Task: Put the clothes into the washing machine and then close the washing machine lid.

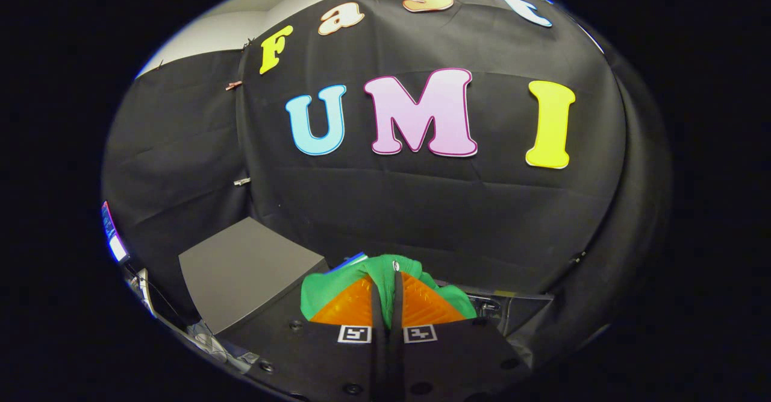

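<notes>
My gripper [387, 281] is shut on a green garment [385, 268], which bulges out around and above the two fingers. The cloth is pinched in the narrow gap between the fingers and hangs lifted in the air. To the left, below and beyond the fingers, lies a flat grey lid-like panel [250, 269], tilted. Behind the garment on the right, a dark edge with metal parts [500, 302] shows; I cannot tell what it belongs to.
The booth's black cloth wall [421, 209] rises close ahead and wraps around both sides. A bright screen edge [113, 236] glows at the far left, with cables and clutter [205, 336] below it.
</notes>
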The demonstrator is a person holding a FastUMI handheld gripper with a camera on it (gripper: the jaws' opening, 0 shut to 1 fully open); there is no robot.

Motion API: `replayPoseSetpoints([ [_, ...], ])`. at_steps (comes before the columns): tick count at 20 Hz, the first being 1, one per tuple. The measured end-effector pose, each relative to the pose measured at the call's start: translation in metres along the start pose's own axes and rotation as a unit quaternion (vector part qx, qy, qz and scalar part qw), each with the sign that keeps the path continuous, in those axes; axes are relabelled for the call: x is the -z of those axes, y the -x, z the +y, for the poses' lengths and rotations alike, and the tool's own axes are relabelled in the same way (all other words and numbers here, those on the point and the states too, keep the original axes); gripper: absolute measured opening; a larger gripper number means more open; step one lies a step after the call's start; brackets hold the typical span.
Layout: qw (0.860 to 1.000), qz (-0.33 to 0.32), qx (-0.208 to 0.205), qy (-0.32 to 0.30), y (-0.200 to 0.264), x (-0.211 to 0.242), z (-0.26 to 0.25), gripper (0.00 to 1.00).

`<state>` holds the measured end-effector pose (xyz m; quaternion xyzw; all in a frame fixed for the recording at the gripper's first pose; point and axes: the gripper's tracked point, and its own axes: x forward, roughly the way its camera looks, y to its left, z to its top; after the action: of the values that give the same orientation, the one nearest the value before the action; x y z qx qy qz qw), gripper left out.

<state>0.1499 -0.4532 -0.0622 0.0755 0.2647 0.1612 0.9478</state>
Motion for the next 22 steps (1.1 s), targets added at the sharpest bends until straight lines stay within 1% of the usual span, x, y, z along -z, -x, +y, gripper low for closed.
replayPoseSetpoints([
  [2,1.0,0.013,-0.003,0.004,-0.002,0.017,0.0,0.05],
  [5,0.999,0.041,-0.011,0.022,-0.007,0.055,0.006,0.05],
  [6,0.998,0.054,-0.007,0.026,-0.01,0.071,0.004,0.05],
  [9,0.994,0.108,0.019,0.009,-0.022,0.128,-0.011,0.05],
  [11,0.989,0.137,0.047,-0.009,-0.026,0.171,-0.023,0.05],
  [14,0.975,0.195,0.09,-0.054,-0.044,0.23,-0.043,0.05],
  [17,0.963,0.226,0.129,-0.073,-0.061,0.27,-0.066,0.05],
  [20,0.949,0.256,0.156,-0.092,-0.073,0.306,-0.083,0.06],
  [22,0.945,0.266,0.167,-0.096,-0.079,0.319,-0.088,0.06],
])
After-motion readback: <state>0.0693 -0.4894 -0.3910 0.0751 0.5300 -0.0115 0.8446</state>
